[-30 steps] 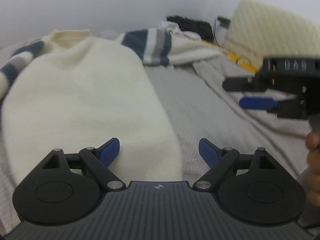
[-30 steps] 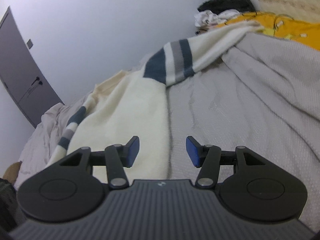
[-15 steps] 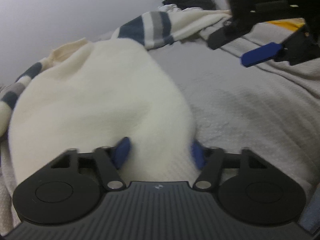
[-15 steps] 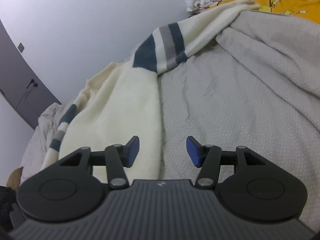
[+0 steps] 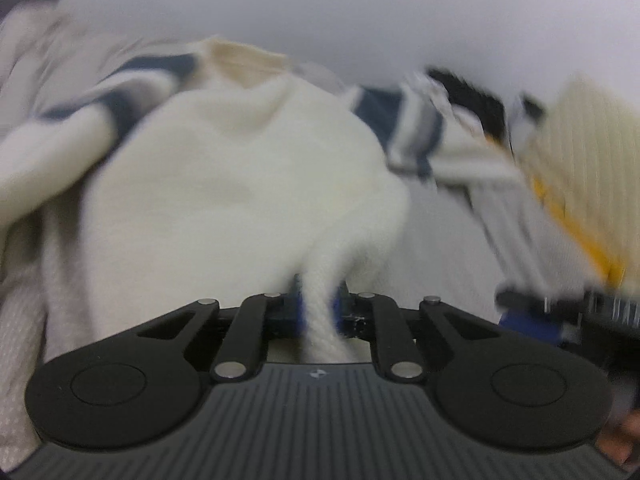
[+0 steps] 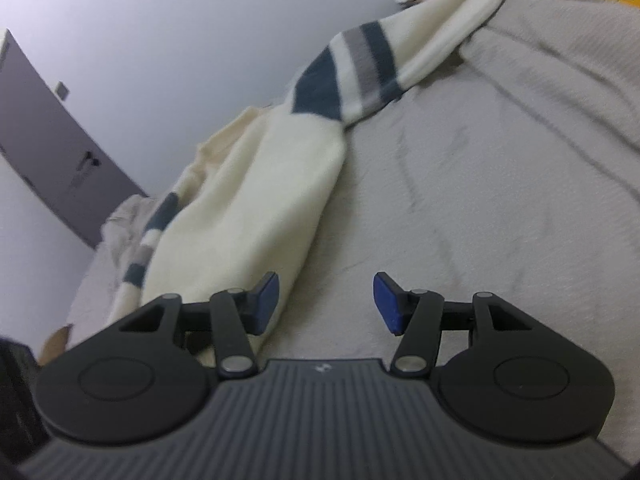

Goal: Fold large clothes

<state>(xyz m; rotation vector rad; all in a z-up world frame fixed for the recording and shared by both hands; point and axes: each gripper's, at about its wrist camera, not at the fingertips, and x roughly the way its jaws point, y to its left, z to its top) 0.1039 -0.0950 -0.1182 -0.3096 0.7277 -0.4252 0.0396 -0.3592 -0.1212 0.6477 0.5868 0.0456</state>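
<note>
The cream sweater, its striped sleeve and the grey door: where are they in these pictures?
cream sweater point(image 5: 240, 184): left wrist view, middle of its body.
striped sleeve point(image 6: 352, 76): right wrist view, on the blue and grey bands.
grey door point(image 6: 52, 140): right wrist view, on its panel.

Left gripper point(image 5: 319, 309) angled downward, jaws closing with a bunched fold of cream sweater point(image 5: 240, 184) pinched between the blue pads, right gripper point(image 6: 326, 300) angled downward, jaws standing apart with nothing between them, its blurred body also at the left view's right edge
</note>
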